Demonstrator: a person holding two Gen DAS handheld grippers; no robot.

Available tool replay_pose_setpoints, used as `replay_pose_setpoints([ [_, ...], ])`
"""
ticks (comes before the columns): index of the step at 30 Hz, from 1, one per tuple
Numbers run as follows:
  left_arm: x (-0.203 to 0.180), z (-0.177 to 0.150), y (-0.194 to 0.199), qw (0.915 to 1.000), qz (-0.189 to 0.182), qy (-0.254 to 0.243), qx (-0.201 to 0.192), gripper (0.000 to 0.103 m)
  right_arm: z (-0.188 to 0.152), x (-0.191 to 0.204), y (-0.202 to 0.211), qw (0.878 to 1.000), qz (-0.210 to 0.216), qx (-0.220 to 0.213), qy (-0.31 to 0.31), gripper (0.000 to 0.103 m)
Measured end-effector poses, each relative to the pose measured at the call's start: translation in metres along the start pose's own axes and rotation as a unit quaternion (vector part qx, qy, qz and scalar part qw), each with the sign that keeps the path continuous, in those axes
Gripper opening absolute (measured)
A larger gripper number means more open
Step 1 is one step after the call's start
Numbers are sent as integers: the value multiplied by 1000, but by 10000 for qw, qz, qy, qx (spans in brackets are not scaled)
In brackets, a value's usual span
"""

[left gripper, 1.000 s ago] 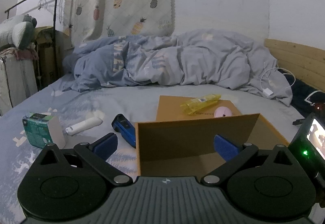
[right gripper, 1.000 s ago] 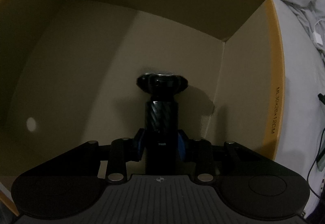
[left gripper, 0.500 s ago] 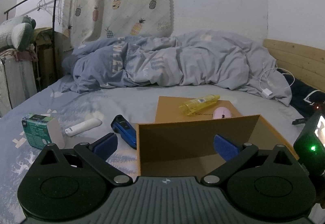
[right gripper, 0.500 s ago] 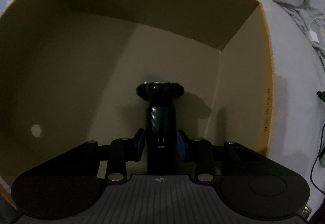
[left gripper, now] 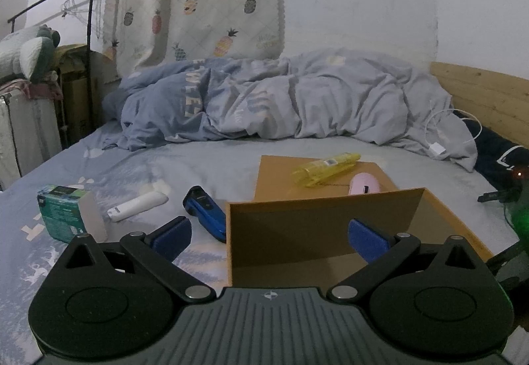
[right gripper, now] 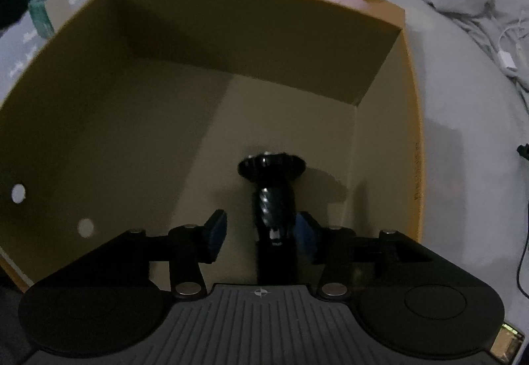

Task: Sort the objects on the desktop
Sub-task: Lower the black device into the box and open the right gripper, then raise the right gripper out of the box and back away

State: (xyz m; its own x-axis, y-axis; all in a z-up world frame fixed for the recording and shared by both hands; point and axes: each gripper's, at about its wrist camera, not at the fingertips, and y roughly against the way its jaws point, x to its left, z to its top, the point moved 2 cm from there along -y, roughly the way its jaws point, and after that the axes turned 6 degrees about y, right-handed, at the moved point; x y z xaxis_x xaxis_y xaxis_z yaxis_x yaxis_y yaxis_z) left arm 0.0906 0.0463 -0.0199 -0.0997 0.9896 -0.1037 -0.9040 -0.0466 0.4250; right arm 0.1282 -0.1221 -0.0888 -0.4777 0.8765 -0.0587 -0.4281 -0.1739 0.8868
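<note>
**Black shaver going into the brown carton: release in progress**

Item: black electric shaver with a round rotary head and ribbed handle (right gripper: 272,196). Location: inside the open brown cardboard box (right gripper: 109,120), head down towards the floor of the box, close to the right wall.

Right claw (right gripper: 261,237): jaws opening. The left blue pad stands clear of the handle; the right pad is just beside it, contact uncertain in the dim light.

Left claw (left gripper: 269,234): wide open, empty, level over the bed beside the box.

Handling note: the shaver looks set to tip once freed, so the jaws are best spread fully before the claw lifts straight up, keeping the pads from dragging the handle.

Awaiting sorting, on the grey bed sheet (left gripper: 231,153):
- blue oblong handheld device (left gripper: 205,211)
- white slim stick-shaped device (left gripper: 137,206)
- green and white carton (left gripper: 66,216)

On the flat cardboard lid (left gripper: 274,176):
- yellow translucent tube (left gripper: 325,168)
- pink computer mouse (left gripper: 363,184)
</note>
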Motion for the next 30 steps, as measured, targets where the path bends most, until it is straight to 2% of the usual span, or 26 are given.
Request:
replay_pose_setpoints([
  [4,1,0,0,10000,19,24,9,103,4,-1,14,9998,18,-180,2,58],
  [5,1,0,-1,10000,22,29,13,103,3,2,21,9997,-42,-254,-13,64],
  [7,2,0,-1,10000,25,32,13,103,6,-2,32,9989,-140,-441,-126,68],
  [17,7,2,-2,9999,25,101,13,103,16,-24,62,9940,-336,-982,-356,69],
  [30,12,3,-3,9998,-48,190,65,103,11,-31,113,9761,-519,-1993,-688,78],
])
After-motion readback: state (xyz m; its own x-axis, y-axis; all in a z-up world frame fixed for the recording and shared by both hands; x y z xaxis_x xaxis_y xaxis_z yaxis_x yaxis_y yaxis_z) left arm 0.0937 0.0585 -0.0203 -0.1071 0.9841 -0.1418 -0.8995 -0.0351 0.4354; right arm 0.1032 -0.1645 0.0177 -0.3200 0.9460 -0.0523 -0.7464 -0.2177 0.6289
